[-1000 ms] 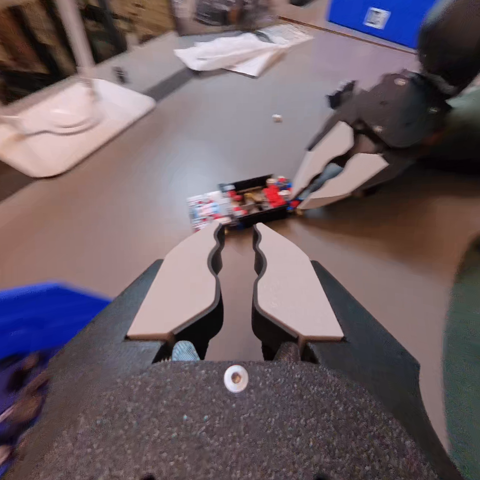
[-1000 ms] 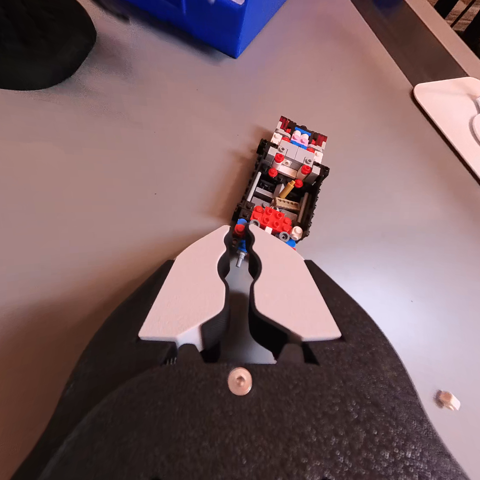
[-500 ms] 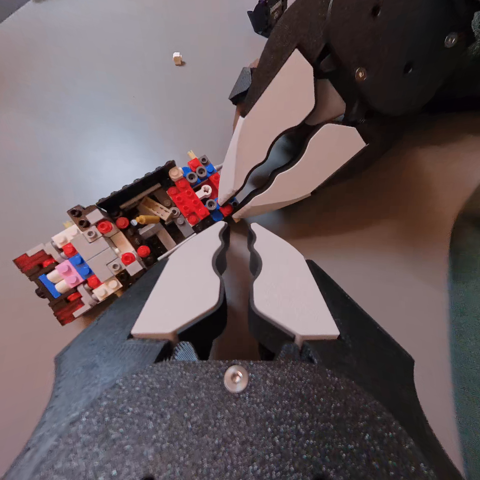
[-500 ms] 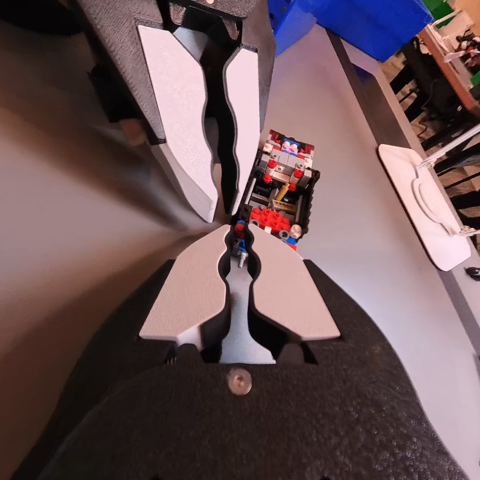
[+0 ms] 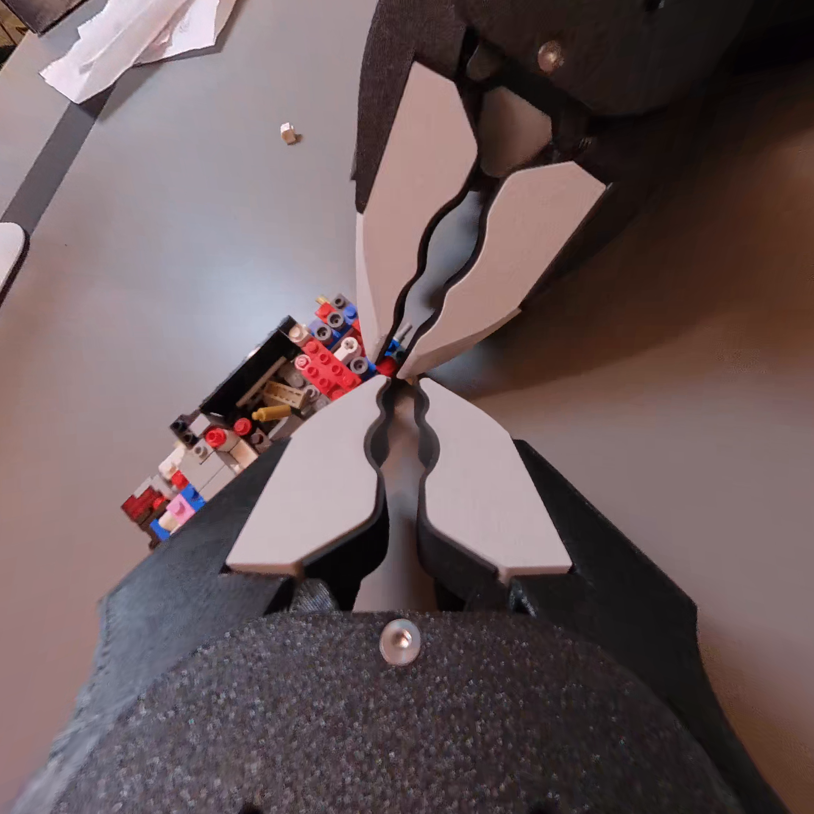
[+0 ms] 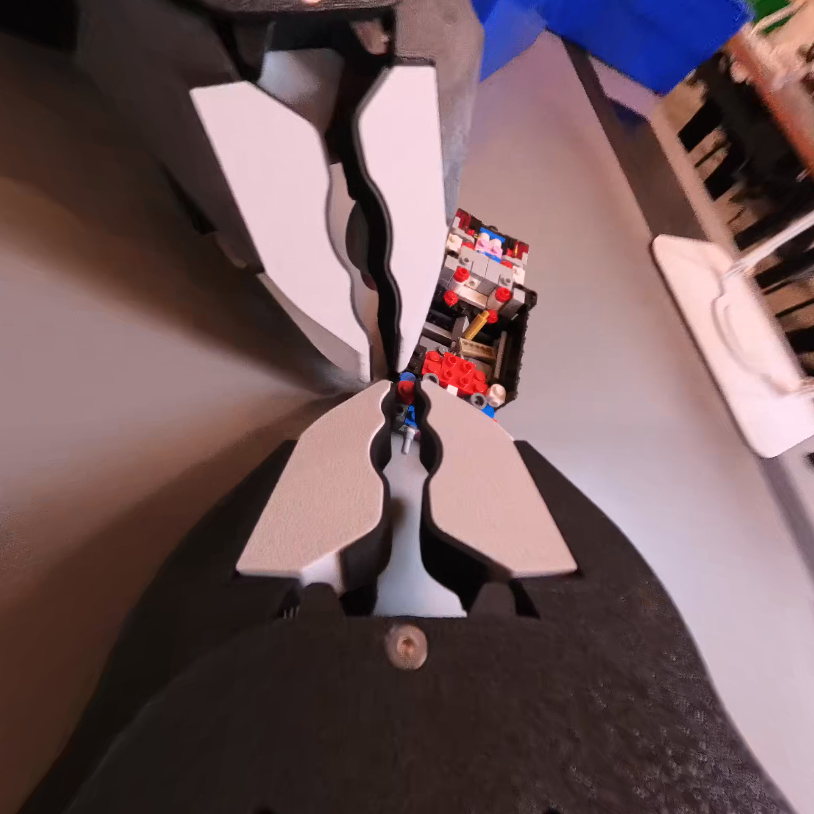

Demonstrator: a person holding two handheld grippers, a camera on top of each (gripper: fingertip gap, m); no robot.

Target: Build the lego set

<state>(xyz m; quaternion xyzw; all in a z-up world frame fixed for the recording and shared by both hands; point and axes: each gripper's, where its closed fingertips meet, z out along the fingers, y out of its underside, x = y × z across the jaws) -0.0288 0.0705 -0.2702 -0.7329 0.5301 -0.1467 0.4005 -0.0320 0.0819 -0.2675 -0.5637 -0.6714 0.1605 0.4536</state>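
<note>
Right gripper (image 6: 406, 390) angled low over table (image 5: 176, 229), pinching near corner of lego car model (image 6: 473, 348). Left gripper (image 5: 403, 382) tip to tip against it beside that same corner, narrowly parted, holding nothing visible.

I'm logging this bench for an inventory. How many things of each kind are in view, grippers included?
Grippers: 2 (left gripper, right gripper)
Lego model: 1
Loose small brick: 1
Blue bin: 1
White stand base: 1
Paper pile: 1
Total: 7
</note>
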